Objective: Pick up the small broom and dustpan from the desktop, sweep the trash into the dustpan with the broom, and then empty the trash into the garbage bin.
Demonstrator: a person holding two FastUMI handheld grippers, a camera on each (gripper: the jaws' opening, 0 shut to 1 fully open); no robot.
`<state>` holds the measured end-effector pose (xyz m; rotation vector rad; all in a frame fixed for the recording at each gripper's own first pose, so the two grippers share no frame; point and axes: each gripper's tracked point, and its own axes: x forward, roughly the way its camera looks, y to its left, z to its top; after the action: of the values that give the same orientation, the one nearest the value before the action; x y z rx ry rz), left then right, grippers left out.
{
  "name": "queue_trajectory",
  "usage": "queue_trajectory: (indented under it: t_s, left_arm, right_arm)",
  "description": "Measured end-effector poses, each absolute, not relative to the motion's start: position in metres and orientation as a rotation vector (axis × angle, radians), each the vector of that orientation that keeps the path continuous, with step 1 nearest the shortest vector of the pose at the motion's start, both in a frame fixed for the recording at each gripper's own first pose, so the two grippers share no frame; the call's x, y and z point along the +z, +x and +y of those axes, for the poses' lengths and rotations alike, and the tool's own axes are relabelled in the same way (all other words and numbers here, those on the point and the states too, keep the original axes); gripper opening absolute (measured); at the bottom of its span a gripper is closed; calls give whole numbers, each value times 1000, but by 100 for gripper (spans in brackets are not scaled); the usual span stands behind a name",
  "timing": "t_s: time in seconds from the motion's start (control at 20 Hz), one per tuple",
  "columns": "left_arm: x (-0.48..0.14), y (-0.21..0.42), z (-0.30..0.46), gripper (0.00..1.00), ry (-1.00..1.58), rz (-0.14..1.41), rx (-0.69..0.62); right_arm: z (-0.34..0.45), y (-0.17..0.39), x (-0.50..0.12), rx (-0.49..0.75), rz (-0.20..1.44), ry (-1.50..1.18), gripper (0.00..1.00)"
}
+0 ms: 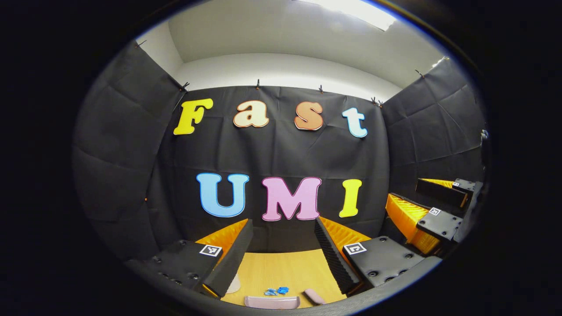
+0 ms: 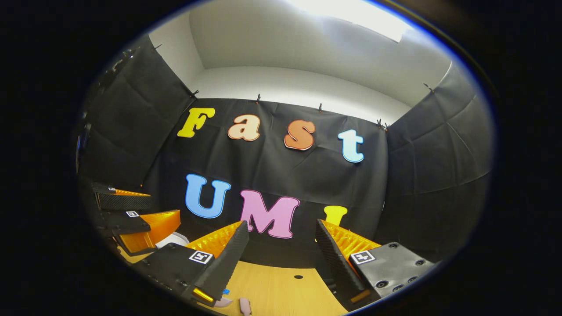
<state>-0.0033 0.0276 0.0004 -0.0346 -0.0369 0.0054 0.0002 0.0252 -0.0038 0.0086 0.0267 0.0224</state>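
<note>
Both grippers are held above a wooden desktop (image 1: 281,267), jaws spread wide and empty. Between the left gripper (image 1: 283,245) fingers lie blue trash scraps (image 1: 276,291), a pink dustpan (image 1: 272,302) and broom (image 1: 314,296). The right gripper (image 2: 281,254) is beside it.

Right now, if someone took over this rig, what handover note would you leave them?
Left gripper: open, empty, above the desktop.
Right gripper: open, empty, also raised.
On the desktop, in the left gripper view: blue trash scraps, a pink piece that looks like the dustpan at the near edge, another pink piece, probably the broom, beside it.
Done: nothing picked up.
Left: grasp both, sweep, empty into the bin.
</note>
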Motion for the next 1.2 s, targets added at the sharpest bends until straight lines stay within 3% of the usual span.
queue_trajectory:
  t_s: [0.25, 0.45, 0.6, 1.2]
  left_arm:
    - [-7, 2, 30, 86, -44, -12, 8]
    - [-3, 3, 35, 81, -33, -25, 17]
    - [-16, 6, 31, 85, -55, 4, -5]
    - [-88, 11, 40, 83, -43, 159, -45]
  right_arm:
    - [24, 4, -6, 13, 32, 1, 96]
    - [25, 5, -11, 9, 40, -11, 96]
    - [28, 6, -21, 16, 59, -2, 97]
    - [36, -5, -112, 44, 276, 11, 97]
